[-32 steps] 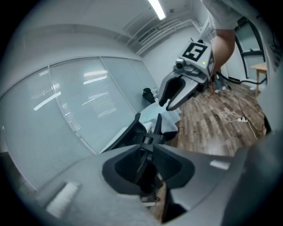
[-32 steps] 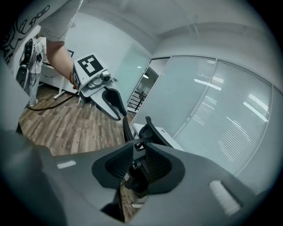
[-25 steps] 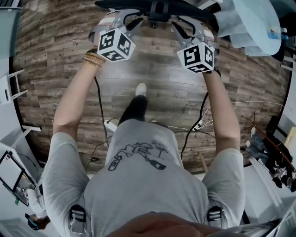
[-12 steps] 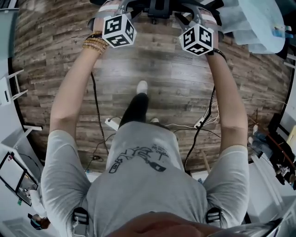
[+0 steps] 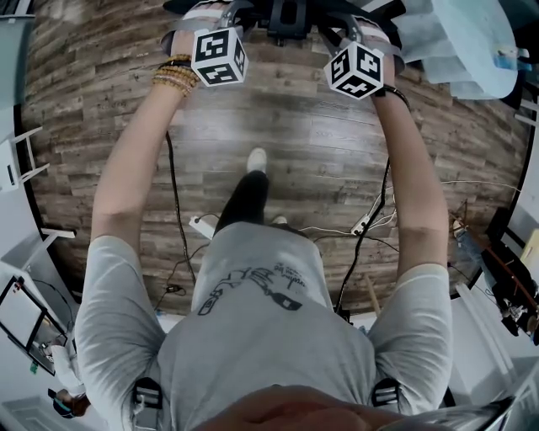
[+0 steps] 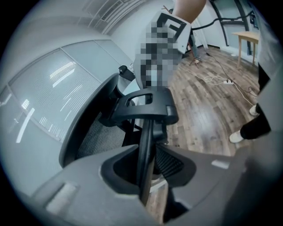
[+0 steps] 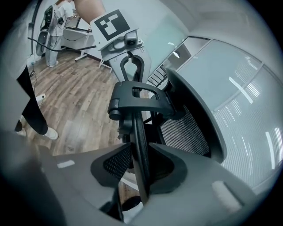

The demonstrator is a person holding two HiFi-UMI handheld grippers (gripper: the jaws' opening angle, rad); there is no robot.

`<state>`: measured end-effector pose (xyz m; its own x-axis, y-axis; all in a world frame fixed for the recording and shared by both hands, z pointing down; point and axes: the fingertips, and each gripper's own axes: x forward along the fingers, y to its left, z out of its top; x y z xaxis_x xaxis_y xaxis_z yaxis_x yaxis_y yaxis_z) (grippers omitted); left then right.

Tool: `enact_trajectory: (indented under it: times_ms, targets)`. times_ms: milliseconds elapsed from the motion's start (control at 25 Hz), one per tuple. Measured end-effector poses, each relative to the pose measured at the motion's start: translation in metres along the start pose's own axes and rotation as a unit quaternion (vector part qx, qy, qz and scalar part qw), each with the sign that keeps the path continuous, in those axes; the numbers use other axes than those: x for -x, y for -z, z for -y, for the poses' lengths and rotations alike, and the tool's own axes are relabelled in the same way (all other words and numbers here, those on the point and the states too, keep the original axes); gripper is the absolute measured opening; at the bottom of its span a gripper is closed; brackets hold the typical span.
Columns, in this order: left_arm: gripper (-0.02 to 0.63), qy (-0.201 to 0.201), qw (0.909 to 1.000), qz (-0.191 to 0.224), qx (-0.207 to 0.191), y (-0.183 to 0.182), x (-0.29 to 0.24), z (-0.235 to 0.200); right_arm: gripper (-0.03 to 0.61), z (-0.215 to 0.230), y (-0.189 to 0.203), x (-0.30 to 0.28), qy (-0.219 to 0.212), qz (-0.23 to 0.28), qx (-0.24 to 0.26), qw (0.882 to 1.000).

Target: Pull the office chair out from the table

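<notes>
Office chair (image 5: pixel 286 15) sits at twelve o'clock, mostly cut off by the top of the head view. My left gripper (image 6: pixel 145 176) at eleven o'clock and my right gripper (image 7: pixel 141 176) at one o'clock are both closing on its thin black top edge. The edge stands upright between each pair of jaws, with the pads against it.

Risks, as I judge them:
- The edge is narrow, so pulling before both grips are firm could let it slip out.
- An uneven pull could swivel the chair.
- The chair could roll into my shoe (image 5: pixel 257 160), which is straight ahead.

Bare wooden floor (image 5: pixel 278 101) lies between me and the chair. Cables (image 5: pixel 178 219) and a power strip (image 5: pixel 202 226) lie from seven to five o'clock by my feet and could trip me stepping back.
</notes>
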<state>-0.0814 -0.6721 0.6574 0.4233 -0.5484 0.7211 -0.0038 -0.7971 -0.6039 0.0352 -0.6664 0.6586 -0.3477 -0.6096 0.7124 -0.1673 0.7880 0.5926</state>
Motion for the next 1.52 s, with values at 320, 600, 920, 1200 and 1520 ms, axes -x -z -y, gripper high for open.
enact_trajectory:
  times_ms: [320, 600, 920, 1200, 1520]
  targets:
    - [0.112, 0.012, 0.9999, 0.002, -0.008, -0.006, 0.012, 0.016, 0.120, -0.015, -0.002, 0.014, -0.012, -0.003, -0.009, 1.000]
    - [0.107, 0.021, 0.9997, 0.002, -0.011, -0.011, 0.029, 0.040, 0.120, -0.039, -0.007, 0.031, -0.024, -0.001, -0.029, 0.999]
    - [0.106, 0.027, 0.9996, -0.002, -0.009, -0.020, 0.053, 0.073, 0.120, -0.072, -0.012, 0.056, -0.049, -0.003, -0.054, 0.997]
    - [0.106, 0.035, 0.9993, -0.008, -0.005, -0.032, 0.076, 0.107, 0.121, -0.104, -0.015, 0.084, -0.058, 0.001, -0.067, 0.996]
    - [0.104, 0.037, 0.9993, -0.010, -0.006, -0.045, 0.100, 0.144, 0.121, -0.141, -0.019, 0.112, -0.072, 0.005, -0.074, 0.995]
